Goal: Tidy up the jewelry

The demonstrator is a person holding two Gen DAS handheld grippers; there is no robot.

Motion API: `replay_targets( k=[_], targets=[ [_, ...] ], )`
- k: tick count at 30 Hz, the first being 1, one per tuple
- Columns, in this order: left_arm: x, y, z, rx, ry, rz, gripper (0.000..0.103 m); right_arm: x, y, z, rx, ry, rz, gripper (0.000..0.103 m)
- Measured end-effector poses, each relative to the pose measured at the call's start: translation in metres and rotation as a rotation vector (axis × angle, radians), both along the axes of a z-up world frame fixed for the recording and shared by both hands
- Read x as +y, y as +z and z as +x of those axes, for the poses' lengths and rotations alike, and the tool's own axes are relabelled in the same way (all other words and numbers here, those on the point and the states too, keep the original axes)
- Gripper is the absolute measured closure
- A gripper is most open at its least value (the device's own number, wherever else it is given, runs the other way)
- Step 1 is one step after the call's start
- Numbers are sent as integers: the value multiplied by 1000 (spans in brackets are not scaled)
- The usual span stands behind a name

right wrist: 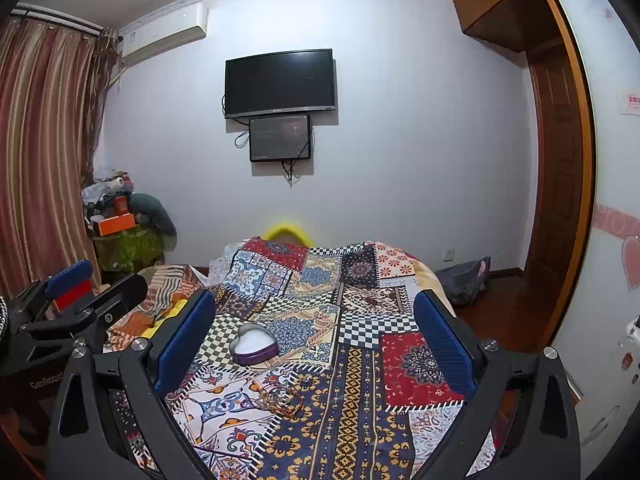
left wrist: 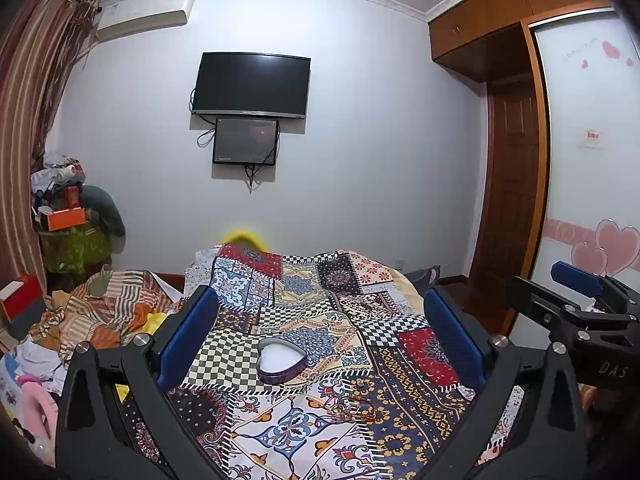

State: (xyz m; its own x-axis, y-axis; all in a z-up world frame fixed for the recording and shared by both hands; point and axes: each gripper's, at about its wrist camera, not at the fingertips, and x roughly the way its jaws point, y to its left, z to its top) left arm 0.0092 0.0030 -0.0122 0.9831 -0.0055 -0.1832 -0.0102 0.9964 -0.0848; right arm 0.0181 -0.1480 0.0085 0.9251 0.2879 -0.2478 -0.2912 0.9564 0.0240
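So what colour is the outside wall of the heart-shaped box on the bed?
Purple, with a white lining inside the heart-shaped box; the right wrist view shows it best.

A heart-shaped tin (left wrist: 282, 361) sits on the patchwork cloth (left wrist: 320, 320) that covers the bed, lid off. A tangle of jewelry (left wrist: 354, 406) lies on the cloth nearer the cameras, just right of the tin and apart from it. Left gripper (left wrist: 320, 332) hangs above the cloth, fingers spread wide, tin between them (in view only, not touching). Right gripper (right wrist: 316, 336) hangs alongside to its right, likewise spread. Behind the bed, a television (left wrist: 251, 84) hangs on the wall with a smaller screen (left wrist: 245, 141) directly beneath. Wardrobe (left wrist: 520, 120) stands right; curtain (left wrist: 28, 120) left.
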Motion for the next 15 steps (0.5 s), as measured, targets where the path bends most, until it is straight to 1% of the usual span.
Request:
replay_targets(
  k=[15],
  targets=[
    [1,0,1,6,-1,-4,0,-1,-1,2,3,4,1,4]
  ],
)
